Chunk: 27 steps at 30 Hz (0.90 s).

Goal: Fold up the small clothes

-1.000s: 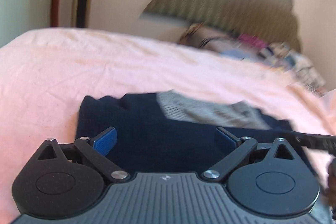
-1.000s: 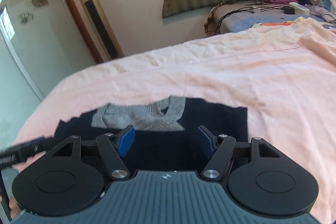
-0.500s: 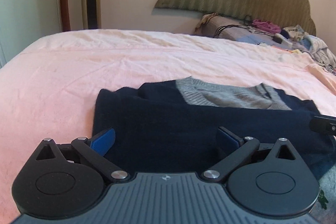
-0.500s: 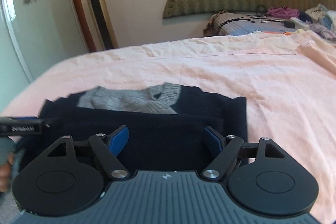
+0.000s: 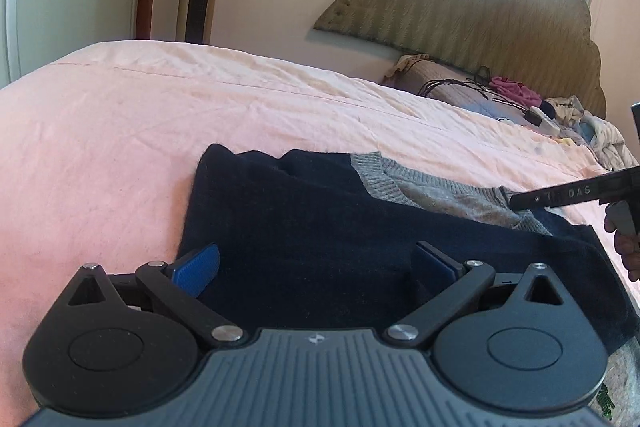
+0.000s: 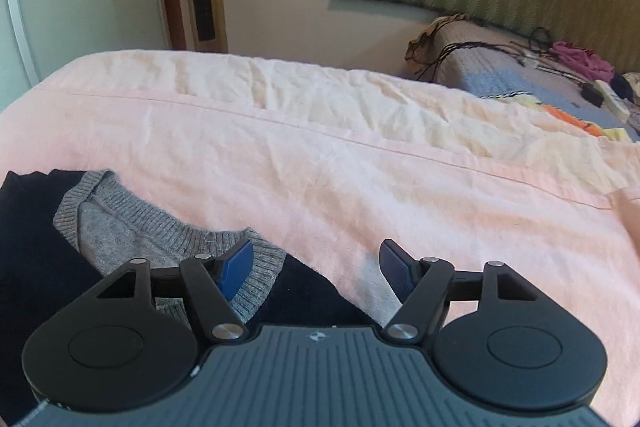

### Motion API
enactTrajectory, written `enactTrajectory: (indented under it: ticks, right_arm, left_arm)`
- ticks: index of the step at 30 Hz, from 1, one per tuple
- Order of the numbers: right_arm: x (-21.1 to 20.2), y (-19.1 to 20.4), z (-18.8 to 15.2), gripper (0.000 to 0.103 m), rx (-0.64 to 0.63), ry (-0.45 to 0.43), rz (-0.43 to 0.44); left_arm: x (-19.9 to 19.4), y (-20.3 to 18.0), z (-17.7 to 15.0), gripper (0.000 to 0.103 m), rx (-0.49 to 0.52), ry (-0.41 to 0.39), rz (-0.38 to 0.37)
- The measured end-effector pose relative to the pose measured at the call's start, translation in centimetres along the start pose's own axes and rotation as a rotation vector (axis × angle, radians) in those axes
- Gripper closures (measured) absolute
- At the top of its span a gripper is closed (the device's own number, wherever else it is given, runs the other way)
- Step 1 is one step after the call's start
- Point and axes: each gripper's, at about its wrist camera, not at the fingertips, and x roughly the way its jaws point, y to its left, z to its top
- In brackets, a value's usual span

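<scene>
Left wrist view: one sweater, navy with a grey ribbed collar, lies flat on the pink bed, near its front edge. The left claw hovers low over the navy body with its jaws spread wide and nothing between the pads. At the right edge a finger of the right claw reaches over the collar, with part of a hand behind it.

Right wrist view: the right claw sits above the sweater's collar end, one pad over the grey rib, the other over bare sheet. Its jaws are closing, yet no cloth is pinched between them.

The knit looks soft, light and limp, likely to sag and drag on the sheet instead of holding a crease. The ribbed collar edge and the shoulder corners seem the firmest places to pinch, one claw on each.

Count: one sweater, two claws, one bed.
</scene>
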Motion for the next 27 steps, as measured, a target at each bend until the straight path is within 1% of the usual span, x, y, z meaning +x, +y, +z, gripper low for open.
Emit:
enactTrajectory:
  ticks: [1,2,3,4,5,6,9,11,13,14,16,17,18,20,21,22,23,24,25,26,27]
  right_arm:
    - [1.0,0.2,0.1,0.034,-0.026,0.06,0.052]
    - [1.4,0.5,-0.1,0.04,-0.054,0.078,0.073]
    - [1.3,0.8,-0.1,0.045,-0.081,0.068,0.084]
    - [1.2,0.8,-0.1,0.05,-0.08,0.063,0.108]
    - [1.2,0.5,0.1,0.068,-0.059,0.063,0.124]
    - [1.1,0.2,0.4,0.095,-0.036,0.069,0.14]
    - [0.5,-0.6,0.9,0.095,0.003,0.016,0.121]
    - [1.4,-1.3,0.2,0.094,0.053,0.029,0.114]
    - [1.1,-1.0,-0.7,0.092,0.045,-0.02,0.096]
    - [0.8,-0.8,-0.9,0.085,0.048,-0.031,0.084]
    - [-0.1,-0.8,-0.8,0.032,0.086,-0.03,0.025]
    - [-1.3,-0.6,-1.1,0.029,0.114,-0.065,-0.002]
    - [-2.7,-0.4,-1.4,0.032,0.135,-0.1,-0.002]
    - [-5.1,0.8,-2.7,0.032,0.164,-0.137,0.073]
    - [-5.9,1.7,-3.5,0.032,0.156,-0.13,0.123]
    - [-6.2,2.7,-4.4,0.034,0.131,-0.106,0.163]
    - [-6.2,3.8,-5.5,0.034,0.099,-0.07,0.185]
    - [-5.8,4.5,-6.5,0.03,0.077,-0.04,0.184]
    - [-5.5,5.0,-7.6,0.028,0.044,-0.052,0.172]
    - [-5.4,5.4,-8.5,0.027,-0.005,-0.1,0.161]
    - [-5.4,5.5,-8.8,0.027,-0.023,-0.117,0.151]
  left_arm:
    - [0.0,0.0,0.0,0.0,-0.001,-0.002,-0.001]
    - [0.0,0.1,0.0,0.0,-0.007,-0.005,-0.004]
    - [0.0,0.2,0.0,0.0,-0.014,-0.008,-0.008]
    - [0.0,0.3,0.0,0.0,-0.023,-0.011,-0.014]
    - [0.0,0.5,0.0,0.0,-0.031,-0.012,-0.018]
    - [0.0,0.6,0.0,0.0,-0.037,-0.015,-0.022]
    - [-0.1,0.7,-0.1,0.0,-0.046,-0.019,-0.027]
    - [-0.1,0.7,-0.1,0.0,-0.044,-0.018,-0.026]
    - [-0.1,0.7,0.0,0.0,-0.041,-0.017,-0.024]
    - [0.0,0.7,0.0,0.0,-0.04,-0.017,-0.023]
    - [0.0,0.7,0.0,0.0,-0.04,-0.017,-0.022]
    - [-0.1,0.7,0.0,0.0,-0.039,-0.016,-0.021]
    - [-0.1,0.6,0.0,0.0,-0.037,-0.016,-0.02]
    - [-0.1,0.6,0.0,0.0,-0.034,-0.015,-0.018]
    - [-0.1,0.6,-0.1,0.0,-0.034,-0.014,-0.018]
    - [-0.1,0.6,-0.1,0.0,-0.034,-0.014,-0.017]
    - [-0.1,0.6,0.0,0.0,-0.035,-0.014,-0.018]
    - [-0.1,0.5,0.0,0.0,-0.034,-0.013,-0.016]
    - [0.0,0.5,0.0,0.0,-0.03,-0.011,-0.015]
    - [0.0,0.4,0.0,0.0,-0.023,-0.006,-0.01]
    - [0.0,0.2,0.0,0.0,-0.012,-0.002,-0.001]
